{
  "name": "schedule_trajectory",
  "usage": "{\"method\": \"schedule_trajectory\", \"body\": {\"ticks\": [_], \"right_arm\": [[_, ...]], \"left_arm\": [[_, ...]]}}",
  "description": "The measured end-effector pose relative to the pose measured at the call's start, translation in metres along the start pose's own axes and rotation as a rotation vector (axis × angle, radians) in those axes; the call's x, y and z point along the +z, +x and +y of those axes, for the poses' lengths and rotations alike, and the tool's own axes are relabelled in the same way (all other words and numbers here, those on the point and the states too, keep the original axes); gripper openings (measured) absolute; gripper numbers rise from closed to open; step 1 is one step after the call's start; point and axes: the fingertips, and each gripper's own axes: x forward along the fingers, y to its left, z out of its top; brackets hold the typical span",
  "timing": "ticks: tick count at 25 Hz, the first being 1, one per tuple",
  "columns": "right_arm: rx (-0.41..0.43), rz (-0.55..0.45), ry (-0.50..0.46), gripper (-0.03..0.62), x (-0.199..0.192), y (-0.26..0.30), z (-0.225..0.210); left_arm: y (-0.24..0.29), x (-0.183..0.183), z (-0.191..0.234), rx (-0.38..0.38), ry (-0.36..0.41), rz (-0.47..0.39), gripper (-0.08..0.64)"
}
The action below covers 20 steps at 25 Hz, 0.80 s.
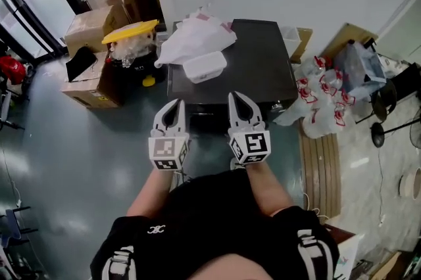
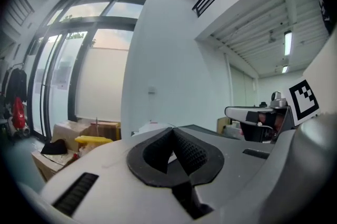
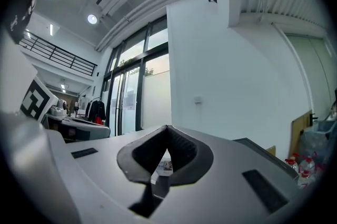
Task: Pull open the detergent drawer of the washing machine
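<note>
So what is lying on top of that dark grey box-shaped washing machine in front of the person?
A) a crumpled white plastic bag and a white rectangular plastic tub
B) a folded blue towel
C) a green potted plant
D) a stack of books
A: the head view shows a crumpled white plastic bag and a white rectangular plastic tub resting on the dark grey washing machine.
</note>
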Motion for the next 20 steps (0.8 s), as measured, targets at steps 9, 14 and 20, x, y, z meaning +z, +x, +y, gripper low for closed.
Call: {"method": "schedule_trajectory", "body": {"ticks": [9,14,20], "right_arm": [[-0.07,0.031,0.005,0.002,-0.01,-0.02,-0.001],[-0.07,0.039,0.006,0.002,-0.013,-0.025,0.0],[-0.06,0.049,0.023,0.002,-0.016,-0.033,-0.003]], "left_arm": [[-0.002,-0.011,-0.01,-0.062,-0.016,0.01,0.002],[-0.002,-0.015,-0.011,-0.063,-0.034,0.002,0.003],[-0.002,-0.022,-0.016,-0.082,-0.098,0.006,0.148]]}}
